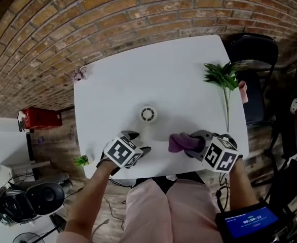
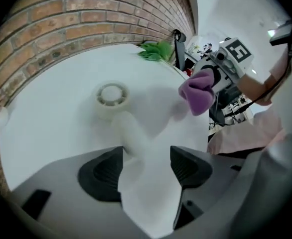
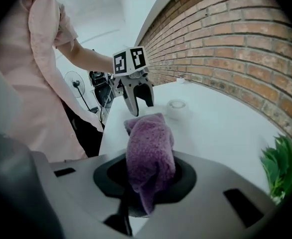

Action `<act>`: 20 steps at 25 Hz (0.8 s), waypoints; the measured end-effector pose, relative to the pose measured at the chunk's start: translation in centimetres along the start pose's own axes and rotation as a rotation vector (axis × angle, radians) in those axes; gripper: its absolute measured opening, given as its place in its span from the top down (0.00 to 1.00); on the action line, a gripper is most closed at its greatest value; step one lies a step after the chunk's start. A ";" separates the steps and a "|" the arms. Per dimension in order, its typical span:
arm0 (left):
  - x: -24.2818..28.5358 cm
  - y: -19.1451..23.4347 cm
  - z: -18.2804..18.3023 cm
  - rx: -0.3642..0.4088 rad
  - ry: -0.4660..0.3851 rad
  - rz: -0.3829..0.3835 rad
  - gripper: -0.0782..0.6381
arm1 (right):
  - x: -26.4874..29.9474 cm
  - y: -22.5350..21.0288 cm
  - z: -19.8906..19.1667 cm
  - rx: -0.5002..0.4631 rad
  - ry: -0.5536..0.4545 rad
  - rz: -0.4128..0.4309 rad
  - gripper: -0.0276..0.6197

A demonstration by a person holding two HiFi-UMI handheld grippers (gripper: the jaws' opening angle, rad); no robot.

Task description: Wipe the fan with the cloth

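On the white table [image 1: 179, 70], the small round fan [image 1: 148, 114] lies mid-surface. Left of the fan, the left gripper [image 1: 140, 142] hangs with jaws apart, gripping nothing. Right of the fan, the right gripper [image 1: 190, 145] clamps the purple cloth [image 1: 178, 143].

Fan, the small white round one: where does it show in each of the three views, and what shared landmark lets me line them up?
Head view: the fan sits near the picture's centre.
Left gripper view: the fan is left of centre, above the jaws.
Right gripper view: the fan is just right of centre, beyond the purple cloth.
Shared landmark: the green plant.
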State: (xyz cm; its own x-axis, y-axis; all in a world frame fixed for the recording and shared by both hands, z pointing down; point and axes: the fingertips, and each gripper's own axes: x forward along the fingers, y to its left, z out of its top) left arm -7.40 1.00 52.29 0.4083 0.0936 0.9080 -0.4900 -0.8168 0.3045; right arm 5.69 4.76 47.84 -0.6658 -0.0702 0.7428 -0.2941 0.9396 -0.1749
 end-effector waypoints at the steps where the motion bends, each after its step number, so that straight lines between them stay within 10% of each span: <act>1: 0.5 -1.3 1.1 0.010 -0.020 -0.027 0.47 | -0.6 0.1 -0.4 0.015 -0.006 -0.008 0.83; 13: 3.7 -6.0 12.5 0.099 -0.178 -0.108 0.43 | -4.7 1.7 -4.9 0.170 -0.032 -0.088 0.83; 20: -3.8 -2.4 12.4 0.326 -0.198 0.086 0.43 | -3.7 0.9 -2.9 0.182 -0.075 -0.070 0.83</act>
State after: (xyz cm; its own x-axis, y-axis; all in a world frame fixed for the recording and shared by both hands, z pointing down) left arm 1.80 -4.43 44.51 0.5325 -0.0688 0.8436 -0.2718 -0.9578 0.0934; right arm 9.87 6.81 46.84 -0.6866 -0.1641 0.7082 -0.4557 0.8562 -0.2434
